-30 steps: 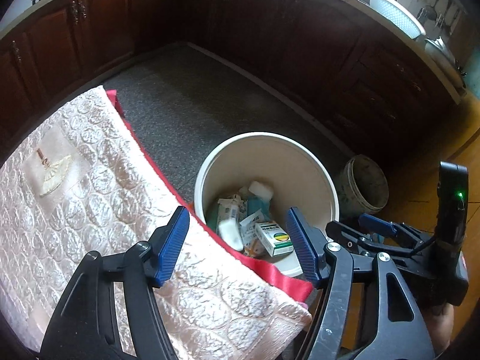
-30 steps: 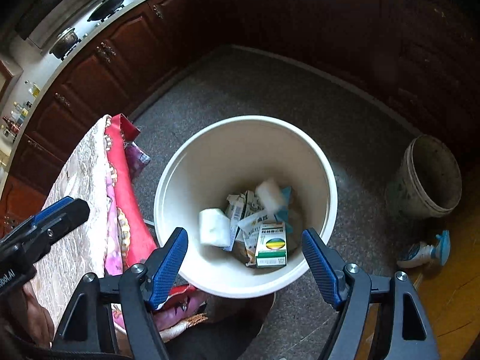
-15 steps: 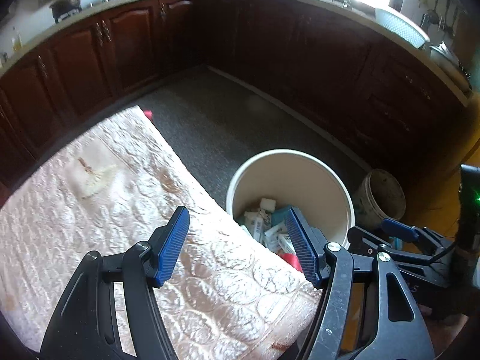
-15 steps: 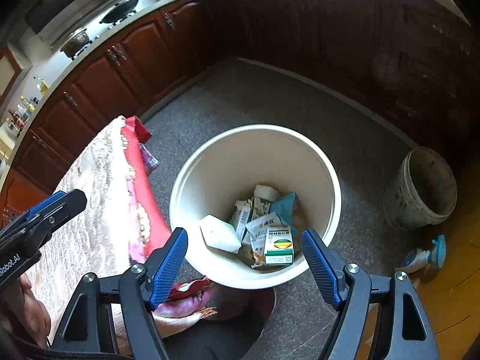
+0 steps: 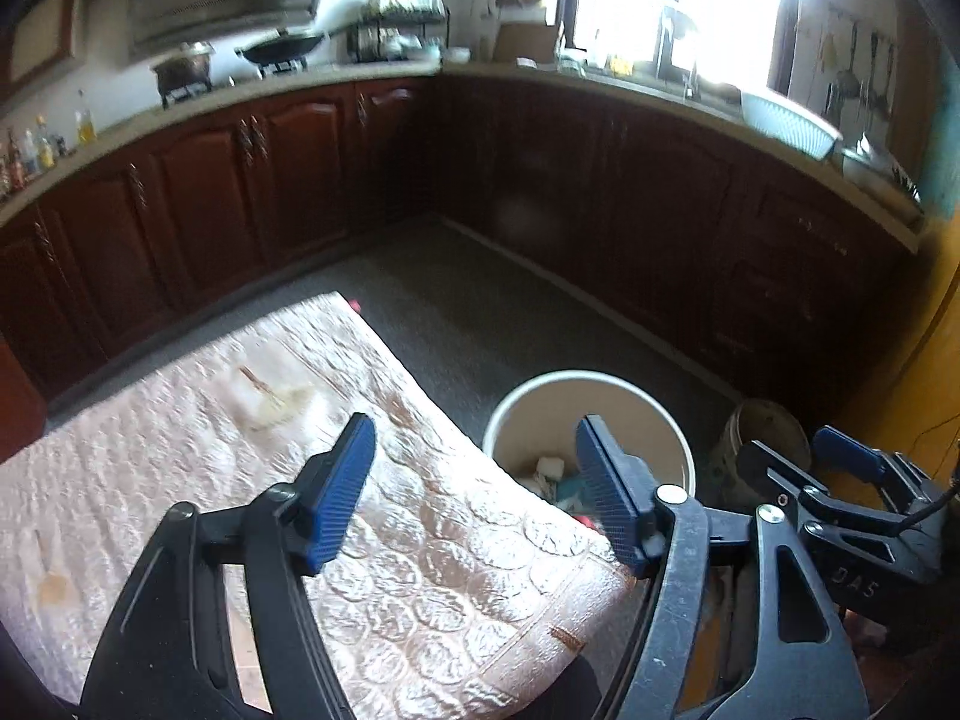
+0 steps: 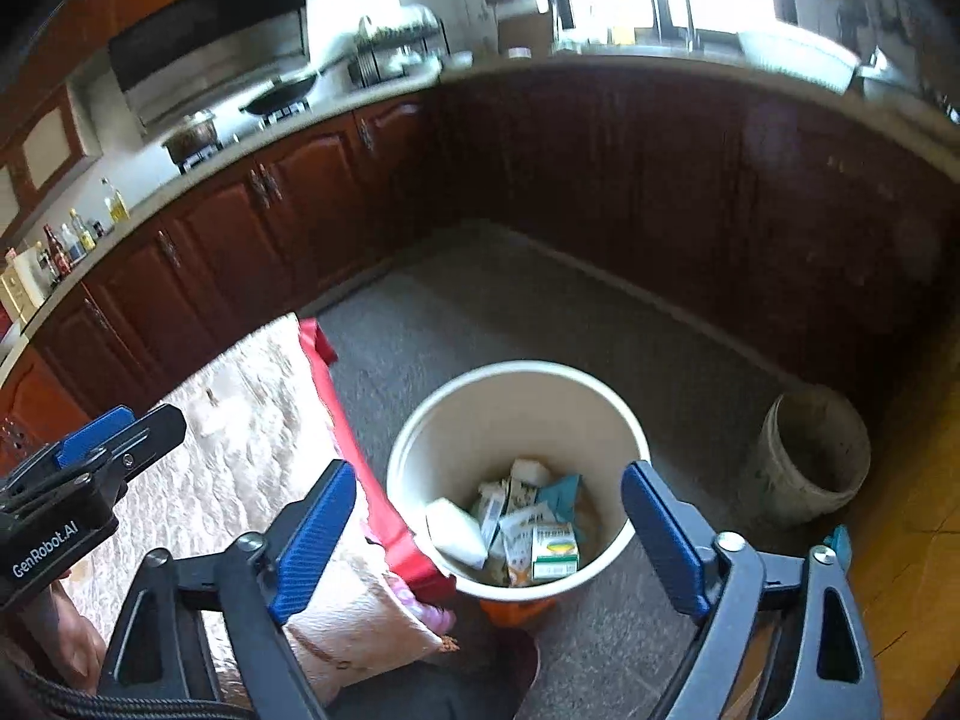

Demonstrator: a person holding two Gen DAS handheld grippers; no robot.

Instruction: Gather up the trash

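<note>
A white trash bucket [image 6: 603, 414] stands on the grey floor beside the table's corner, also in the left wrist view as the white trash bucket [image 5: 648, 414]. Inside lie several pieces of trash: a white wad [image 6: 456, 531], a green and yellow box [image 6: 555, 552] and crumpled wrappers. My right gripper [image 6: 486, 534] hangs well above the bucket, jaws opening, nothing between them. My left gripper [image 5: 477, 495] hovers over the table's corner, jaws opening and empty. The right gripper [image 5: 852, 480] also shows at the right of the left wrist view.
A pale quilted cloth [image 5: 198, 456] over a red cloth [image 6: 336, 408] covers the table. A dirty small bucket [image 6: 810, 456] stands on the floor to the right. Dark wooden cabinets [image 5: 252, 180] line the kitchen walls, with a stove and pans on the counter.
Both grippers have risen and tilted up, so the bucket looks smaller and lower and the counter and window have come into view. Both pairs of jaws stand wider apart.
</note>
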